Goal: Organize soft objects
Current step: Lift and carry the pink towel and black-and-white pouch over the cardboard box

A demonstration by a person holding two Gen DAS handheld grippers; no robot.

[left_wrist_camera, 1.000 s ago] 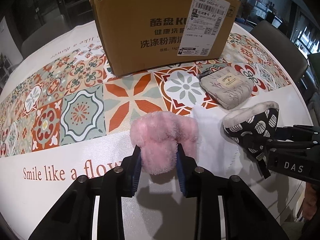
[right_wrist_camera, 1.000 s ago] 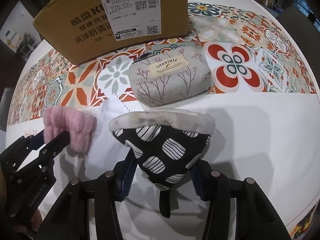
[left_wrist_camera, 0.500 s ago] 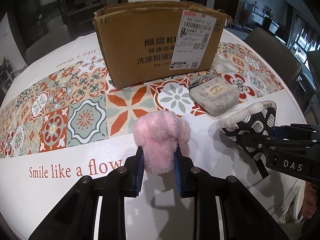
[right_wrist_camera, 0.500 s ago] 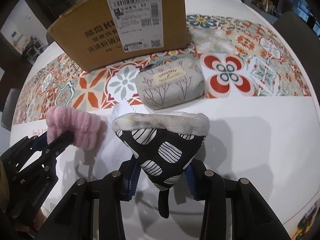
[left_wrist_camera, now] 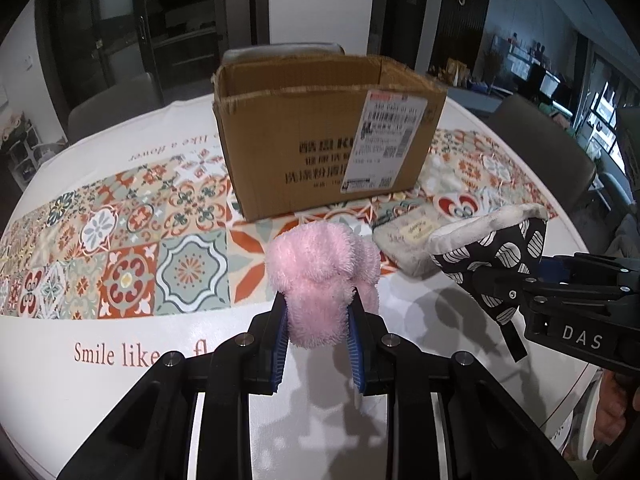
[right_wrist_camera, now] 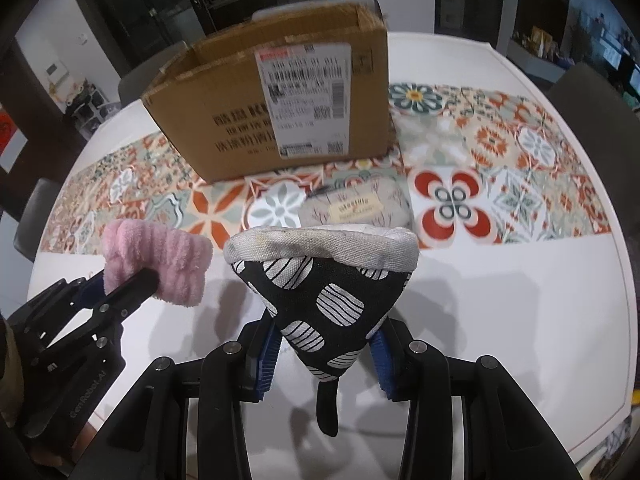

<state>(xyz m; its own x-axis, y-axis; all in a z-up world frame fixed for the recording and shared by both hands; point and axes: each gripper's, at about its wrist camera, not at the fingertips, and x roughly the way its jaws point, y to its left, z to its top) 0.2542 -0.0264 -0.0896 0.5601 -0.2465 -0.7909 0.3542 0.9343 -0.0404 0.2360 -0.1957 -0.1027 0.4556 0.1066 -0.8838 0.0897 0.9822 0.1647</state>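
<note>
Both grippers have risen off the bench — each with its load.
Left gripper (left_wrist_camera: 318,344) is clamped on the pink towel (left_wrist_camera: 320,276); right gripper (right_wrist_camera: 324,356) pinches the spotted mitt (right_wrist_camera: 324,280) — both hang before the box (left_wrist_camera: 328,136), pouch (right_wrist_camera: 360,208) below.

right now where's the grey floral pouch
The grey floral pouch lies on the patterned tablecloth, just in front of the cardboard box, behind the held oven mitt.

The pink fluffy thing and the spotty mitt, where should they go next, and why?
Probably forward and over the open cardboard box. The left tool grips the pink fluffy cloth, the right tool grips the spotty mitt, both are off the table, and the box's top is open.
</note>
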